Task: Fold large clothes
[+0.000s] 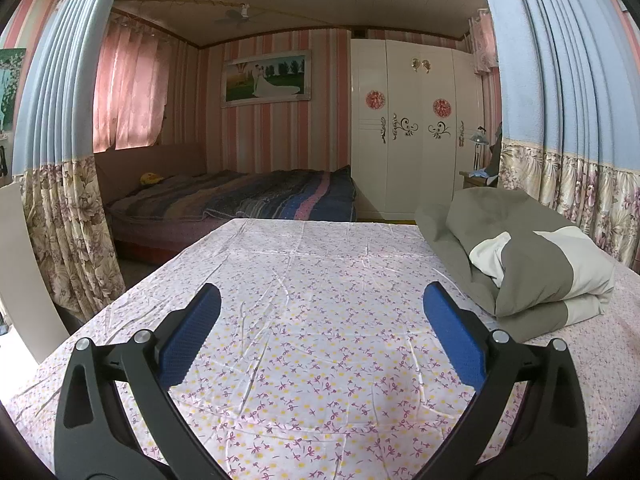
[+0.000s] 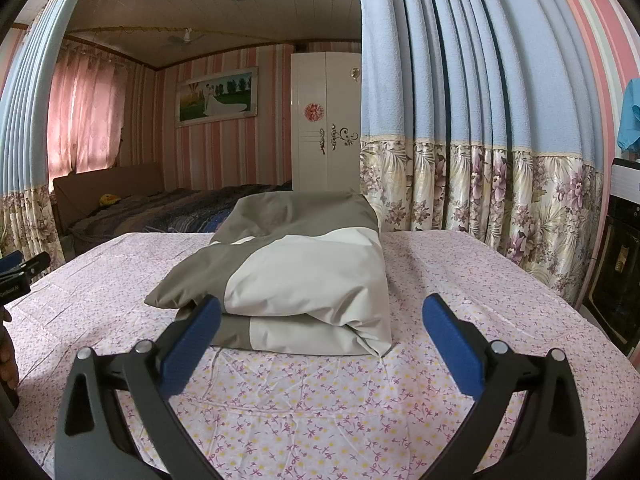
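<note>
A grey and cream garment (image 2: 296, 272) lies folded in a thick bundle on the table with the floral cloth (image 2: 320, 400). In the left wrist view it lies to the right (image 1: 528, 256). My right gripper (image 2: 320, 320) is open and empty, just in front of the bundle's near edge; its left finger (image 2: 192, 336) overlaps the grey corner in view. My left gripper (image 1: 320, 316) is open and empty over bare cloth (image 1: 312, 320), left of the bundle. Its tip also shows at the left edge of the right wrist view (image 2: 24, 266).
Blue and floral curtains (image 2: 480, 140) hang close behind the table on the right and another on the left (image 1: 52, 160). Beyond are a bed (image 1: 240, 200) and a white wardrobe (image 1: 416, 128). A dark cabinet (image 2: 616, 264) stands at the far right.
</note>
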`<state>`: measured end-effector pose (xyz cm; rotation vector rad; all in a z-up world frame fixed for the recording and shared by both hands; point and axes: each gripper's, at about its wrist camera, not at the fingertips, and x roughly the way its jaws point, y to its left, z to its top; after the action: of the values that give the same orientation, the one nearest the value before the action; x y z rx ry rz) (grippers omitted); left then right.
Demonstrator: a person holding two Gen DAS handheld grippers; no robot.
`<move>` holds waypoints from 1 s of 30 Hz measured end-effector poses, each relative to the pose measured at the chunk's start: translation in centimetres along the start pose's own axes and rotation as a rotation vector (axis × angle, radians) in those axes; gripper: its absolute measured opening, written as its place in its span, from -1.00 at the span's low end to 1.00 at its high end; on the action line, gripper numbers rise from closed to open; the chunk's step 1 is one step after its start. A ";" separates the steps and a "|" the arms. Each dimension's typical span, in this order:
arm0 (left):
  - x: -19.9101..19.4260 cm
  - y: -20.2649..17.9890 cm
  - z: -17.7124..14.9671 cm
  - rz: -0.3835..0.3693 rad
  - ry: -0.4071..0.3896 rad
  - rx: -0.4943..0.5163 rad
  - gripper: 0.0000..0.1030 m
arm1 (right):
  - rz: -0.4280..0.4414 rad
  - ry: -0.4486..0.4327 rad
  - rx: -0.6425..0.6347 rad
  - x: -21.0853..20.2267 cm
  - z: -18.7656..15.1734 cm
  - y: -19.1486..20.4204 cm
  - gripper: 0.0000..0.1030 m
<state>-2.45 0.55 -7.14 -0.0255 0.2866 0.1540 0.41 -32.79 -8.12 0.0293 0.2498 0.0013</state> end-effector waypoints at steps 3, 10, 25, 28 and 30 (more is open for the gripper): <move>0.0 0.2 0.0 0.000 0.000 0.001 0.94 | 0.000 0.000 0.000 0.0 0.0 0.0 0.96; 0.0 0.2 0.1 -0.001 -0.001 0.002 0.94 | 0.000 0.000 0.000 0.0 0.0 0.1 0.96; 0.3 0.9 0.2 0.036 0.008 -0.018 0.94 | 0.000 0.001 -0.001 0.0 0.0 0.1 0.96; 0.4 0.9 0.2 0.028 0.008 -0.021 0.94 | 0.000 0.001 -0.001 0.0 0.0 0.1 0.96; 0.5 0.9 0.2 0.033 0.010 -0.018 0.94 | 0.000 0.001 -0.001 0.0 0.0 0.1 0.96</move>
<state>-2.07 1.52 -7.04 -0.0390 0.2958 0.1887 0.44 -32.70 -8.12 0.0282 0.2506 0.0015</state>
